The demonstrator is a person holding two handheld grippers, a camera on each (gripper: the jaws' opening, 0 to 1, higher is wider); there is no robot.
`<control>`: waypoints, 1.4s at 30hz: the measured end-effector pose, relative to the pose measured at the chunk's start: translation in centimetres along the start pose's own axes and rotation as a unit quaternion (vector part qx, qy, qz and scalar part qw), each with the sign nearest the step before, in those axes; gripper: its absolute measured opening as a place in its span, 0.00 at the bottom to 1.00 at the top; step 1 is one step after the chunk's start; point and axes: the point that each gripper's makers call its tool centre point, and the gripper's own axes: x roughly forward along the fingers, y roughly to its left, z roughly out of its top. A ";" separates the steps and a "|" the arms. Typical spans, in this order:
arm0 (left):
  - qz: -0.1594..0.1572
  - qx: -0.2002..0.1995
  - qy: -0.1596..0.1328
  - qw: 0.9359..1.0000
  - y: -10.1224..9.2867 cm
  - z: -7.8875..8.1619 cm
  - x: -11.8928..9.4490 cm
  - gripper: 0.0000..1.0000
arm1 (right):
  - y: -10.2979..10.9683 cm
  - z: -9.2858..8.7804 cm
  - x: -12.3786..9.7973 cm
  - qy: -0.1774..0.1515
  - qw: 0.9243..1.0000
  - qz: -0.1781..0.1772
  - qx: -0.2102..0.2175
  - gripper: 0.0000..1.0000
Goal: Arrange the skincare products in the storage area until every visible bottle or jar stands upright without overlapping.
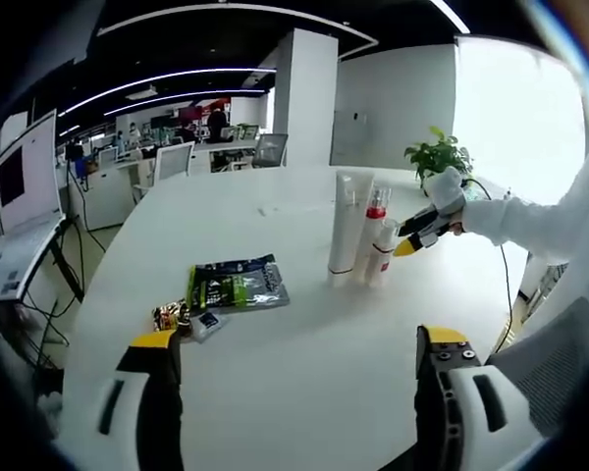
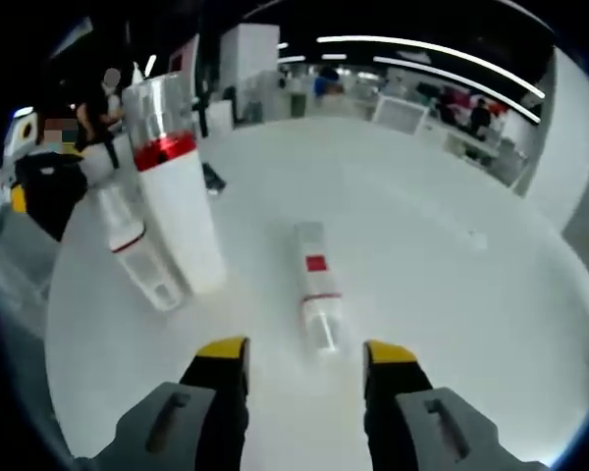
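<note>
Bottles sit far right on the white table (image 1: 304, 392) in the left gripper view: tall white tube (image 1: 345, 231), red-capped bottle (image 1: 375, 208) and a smaller white bottle (image 1: 382, 250), all upright and bunched tight, touching or nearly so. Your left gripper (image 1: 299, 348) hangs near the table edge, jaws spread wide, gripping nothing. Green packet (image 1: 238, 284) and small sachets (image 1: 185, 318) lie flat left of centre. Your right gripper (image 1: 418, 232) shows just right of that cluster. In the right gripper view its jaws (image 2: 305, 353) are apart and empty, with a small white tube (image 2: 314, 280) lying flat just beyond the tips. The red-banded bottle (image 2: 177, 186) stands upright to the left; a smaller white bottle (image 2: 137, 250) leans beside it.
</note>
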 end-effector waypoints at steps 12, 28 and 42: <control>-0.003 -0.002 0.004 1.000 0.0 -0.3 0.0 0.96 | -1.0 -0.2 0.9 0.000 1.000 0.000 0.016 0.38; -0.006 -0.009 0.007 1.000 0.0 -0.4 -0.1 0.95 | -1.2 -0.5 2.2 0.007 1.000 0.011 0.014 0.35; -0.010 -0.015 0.009 1.000 -0.4 -0.8 0.1 0.95 | -0.7 -0.2 2.3 0.006 1.000 0.020 -0.003 0.26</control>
